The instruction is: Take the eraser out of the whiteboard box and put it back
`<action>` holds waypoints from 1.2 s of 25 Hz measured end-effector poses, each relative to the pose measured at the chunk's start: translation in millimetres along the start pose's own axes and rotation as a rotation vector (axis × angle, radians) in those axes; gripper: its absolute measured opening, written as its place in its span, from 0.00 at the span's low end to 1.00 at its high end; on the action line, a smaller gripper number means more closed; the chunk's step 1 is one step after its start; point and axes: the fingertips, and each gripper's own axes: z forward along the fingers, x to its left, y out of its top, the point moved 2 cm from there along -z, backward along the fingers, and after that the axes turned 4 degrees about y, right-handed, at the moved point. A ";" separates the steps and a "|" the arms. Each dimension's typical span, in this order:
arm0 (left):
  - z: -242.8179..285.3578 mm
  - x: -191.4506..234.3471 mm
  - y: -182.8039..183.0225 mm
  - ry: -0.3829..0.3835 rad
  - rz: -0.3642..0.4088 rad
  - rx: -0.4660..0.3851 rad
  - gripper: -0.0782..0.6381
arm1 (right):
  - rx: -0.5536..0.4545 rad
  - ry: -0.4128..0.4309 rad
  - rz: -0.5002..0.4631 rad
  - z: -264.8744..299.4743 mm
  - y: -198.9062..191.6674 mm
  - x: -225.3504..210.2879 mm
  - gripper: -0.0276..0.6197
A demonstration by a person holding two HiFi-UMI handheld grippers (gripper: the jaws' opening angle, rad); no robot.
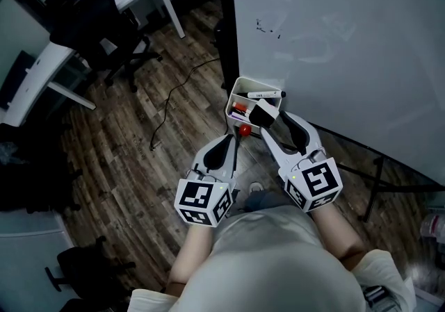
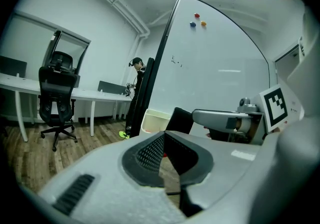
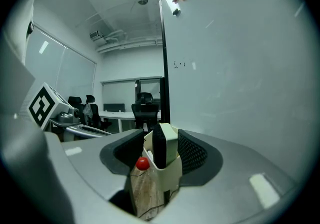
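The cream whiteboard box [image 1: 240, 83] hangs at the lower left corner of the whiteboard [image 1: 348, 39]. The black-and-white eraser [image 1: 262, 115] stands on edge at the box's near end. In the right gripper view the eraser [image 3: 165, 145] rises out of the box [image 3: 172, 173]. My right gripper [image 1: 268, 113] [image 3: 161, 140] is open around it. The right pad lies against the white side, while the left pad stands apart. My left gripper [image 1: 234, 139] [image 2: 163, 137] is shut and empty, just left of the box. A red ball [image 1: 245, 130] [image 3: 143, 164] sits below the box.
Markers [image 1: 268, 94] and an orange item [image 1: 240, 107] lie in the box. A black office chair [image 1: 104, 33] and white desks [image 1: 42, 74] stand to the left. A cable [image 1: 167, 109] runs over the wood floor. The whiteboard stand's leg [image 1: 375, 192] is at the right.
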 end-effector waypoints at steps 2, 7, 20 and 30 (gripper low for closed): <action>-2.7 -1.7 -0.9 -0.007 0.001 -0.003 0.12 | -0.004 -0.005 -0.003 -4.3 0.9 3.3 0.36; -9.0 -6.5 -6.0 -0.025 0.003 -0.004 0.12 | -0.018 -0.015 -0.002 -13.3 1.4 12.2 0.35; -36.1 -14.3 -12.9 -0.045 0.003 -0.011 0.12 | -0.045 -0.031 -0.001 -38.4 5.5 44.7 0.22; -59.4 -22.4 -17.0 -0.067 0.007 -0.011 0.12 | -0.046 -0.064 -0.009 -57.0 3.3 66.7 0.05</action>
